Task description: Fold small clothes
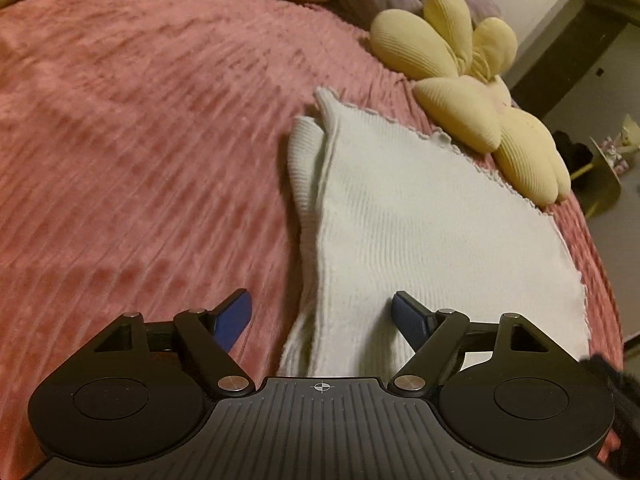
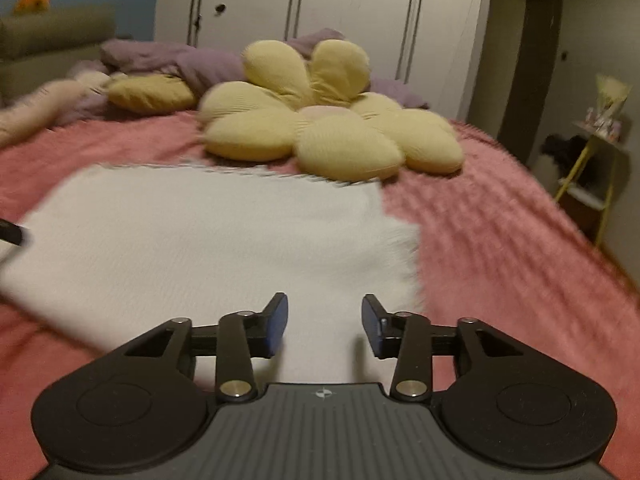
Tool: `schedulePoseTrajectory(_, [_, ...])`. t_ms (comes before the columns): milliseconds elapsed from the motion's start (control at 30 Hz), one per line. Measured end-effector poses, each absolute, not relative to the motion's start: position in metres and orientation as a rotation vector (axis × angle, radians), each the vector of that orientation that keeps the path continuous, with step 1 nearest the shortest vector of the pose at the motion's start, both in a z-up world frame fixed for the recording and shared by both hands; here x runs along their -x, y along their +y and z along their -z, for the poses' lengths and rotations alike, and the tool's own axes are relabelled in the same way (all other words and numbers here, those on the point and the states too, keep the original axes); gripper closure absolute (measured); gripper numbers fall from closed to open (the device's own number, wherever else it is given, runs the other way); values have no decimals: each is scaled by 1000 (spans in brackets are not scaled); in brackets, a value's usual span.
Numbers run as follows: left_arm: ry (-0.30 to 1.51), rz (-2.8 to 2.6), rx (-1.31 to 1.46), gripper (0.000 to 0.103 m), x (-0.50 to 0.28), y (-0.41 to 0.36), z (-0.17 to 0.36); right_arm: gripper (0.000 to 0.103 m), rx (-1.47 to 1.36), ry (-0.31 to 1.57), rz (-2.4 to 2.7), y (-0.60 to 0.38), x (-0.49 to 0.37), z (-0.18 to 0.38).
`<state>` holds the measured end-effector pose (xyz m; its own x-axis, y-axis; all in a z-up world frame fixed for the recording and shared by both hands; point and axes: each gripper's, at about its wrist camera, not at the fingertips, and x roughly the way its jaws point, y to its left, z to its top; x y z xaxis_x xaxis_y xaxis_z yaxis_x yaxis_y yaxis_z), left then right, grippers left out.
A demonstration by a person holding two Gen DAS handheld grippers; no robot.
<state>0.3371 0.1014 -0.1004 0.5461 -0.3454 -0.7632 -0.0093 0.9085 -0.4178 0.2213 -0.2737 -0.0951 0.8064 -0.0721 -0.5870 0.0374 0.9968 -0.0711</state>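
A white ribbed knit garment (image 1: 420, 232) lies folded flat on the pink bedspread (image 1: 140, 140), with a ribbed cuff or hem poking out at its far left corner. My left gripper (image 1: 322, 316) is open and empty, just above the garment's near left edge. In the right wrist view the same white garment (image 2: 208, 240) spreads across the pink bedspread (image 2: 500, 248). My right gripper (image 2: 325, 320) is open and empty over the garment's near right part. A dark tip of the other gripper (image 2: 10, 232) shows at the left edge.
A yellow flower-shaped cushion (image 2: 320, 120) (image 1: 472, 96) lies just beyond the garment. Purple bedding (image 2: 180, 60) and another yellow pillow (image 2: 152, 92) lie at the head of the bed. White wardrobes (image 2: 320, 12) stand behind. A small yellow side table (image 2: 592, 176) stands right of the bed.
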Motion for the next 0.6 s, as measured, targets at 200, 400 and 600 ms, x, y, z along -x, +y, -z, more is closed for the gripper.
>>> schedulePoseTrajectory(200, [1004, 270, 540, 49, -348, 110, 108, 58, -5, 676, -35, -247, -201, 99])
schedulePoseTrajectory(400, [1012, 257, 678, 71, -358, 121, 119, 47, -38, 718, -52, -238, -205, 104])
schedulePoseTrajectory(600, [990, 265, 682, 80, -358, 125, 103, 47, -34, 729, -62, -234, -204, 107])
